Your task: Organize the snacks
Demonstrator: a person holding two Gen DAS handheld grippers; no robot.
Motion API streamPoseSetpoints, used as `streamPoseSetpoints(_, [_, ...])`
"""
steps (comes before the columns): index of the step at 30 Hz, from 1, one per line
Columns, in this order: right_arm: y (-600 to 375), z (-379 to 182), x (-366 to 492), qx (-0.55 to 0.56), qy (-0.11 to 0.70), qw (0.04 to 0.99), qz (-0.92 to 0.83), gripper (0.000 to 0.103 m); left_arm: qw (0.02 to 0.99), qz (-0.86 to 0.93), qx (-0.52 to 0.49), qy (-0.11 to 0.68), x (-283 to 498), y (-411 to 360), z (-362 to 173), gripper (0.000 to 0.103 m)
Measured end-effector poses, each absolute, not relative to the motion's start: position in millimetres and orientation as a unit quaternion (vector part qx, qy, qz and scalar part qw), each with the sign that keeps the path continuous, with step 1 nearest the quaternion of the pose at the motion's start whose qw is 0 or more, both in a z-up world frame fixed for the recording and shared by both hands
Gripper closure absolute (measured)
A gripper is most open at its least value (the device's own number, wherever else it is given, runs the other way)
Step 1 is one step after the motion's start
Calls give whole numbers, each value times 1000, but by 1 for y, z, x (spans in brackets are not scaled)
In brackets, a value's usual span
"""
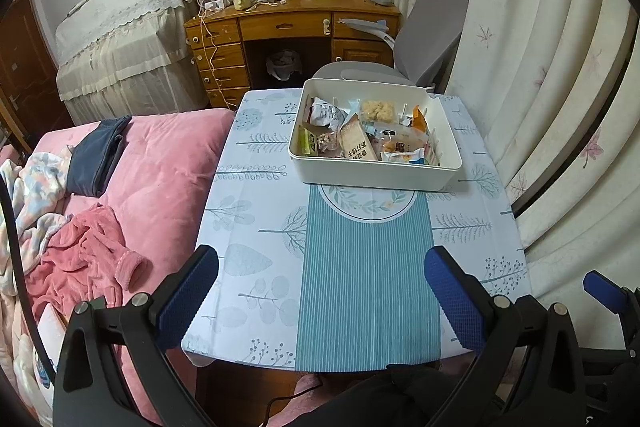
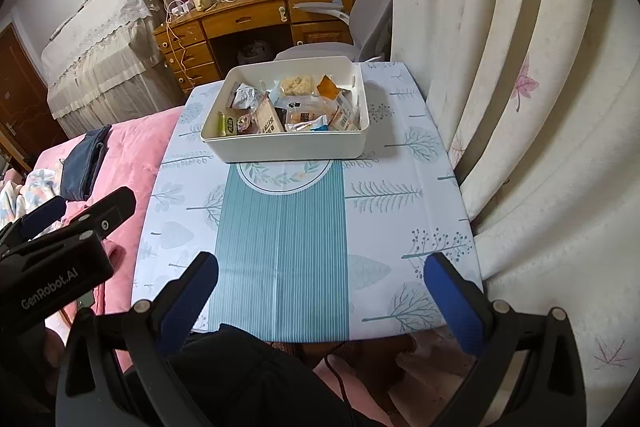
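Observation:
A white rectangular bin [image 1: 372, 175] stands at the far side of the small table [image 1: 256, 227] and holds several wrapped snacks [image 1: 356, 143], piled loosely. It also shows in the right wrist view [image 2: 280, 151] with the snacks [image 2: 288, 111] inside. My left gripper [image 1: 320, 291] is open and empty, held above the table's near edge, well short of the bin. My right gripper [image 2: 320, 295] is open and empty too, over the near edge. The left gripper's body [image 2: 60, 243] shows at the left of the right wrist view.
A teal striped runner [image 1: 366, 279] lies down the table's middle. A bed with pink bedding [image 1: 152, 179] adjoins the table's left side. Curtains [image 1: 560, 99] hang close on the right. A grey chair [image 1: 424, 39] and wooden desk [image 1: 288, 23] stand beyond the table.

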State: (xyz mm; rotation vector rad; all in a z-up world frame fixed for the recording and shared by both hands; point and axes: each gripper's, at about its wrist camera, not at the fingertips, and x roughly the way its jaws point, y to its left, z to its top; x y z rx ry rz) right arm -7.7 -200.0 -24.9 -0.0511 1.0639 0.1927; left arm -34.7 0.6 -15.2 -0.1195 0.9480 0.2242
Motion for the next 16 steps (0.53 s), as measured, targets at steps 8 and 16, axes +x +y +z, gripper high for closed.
streamPoseSetpoints(8, [-196,-29,-1,-24,514,853,90,0,882,108,-57,456,-33,-1,-16,1])
streamPoseSetpoints(16, [-193,-31,1,-26,519,849,91,0,881,108,-56,458,-32,0,-16,1])
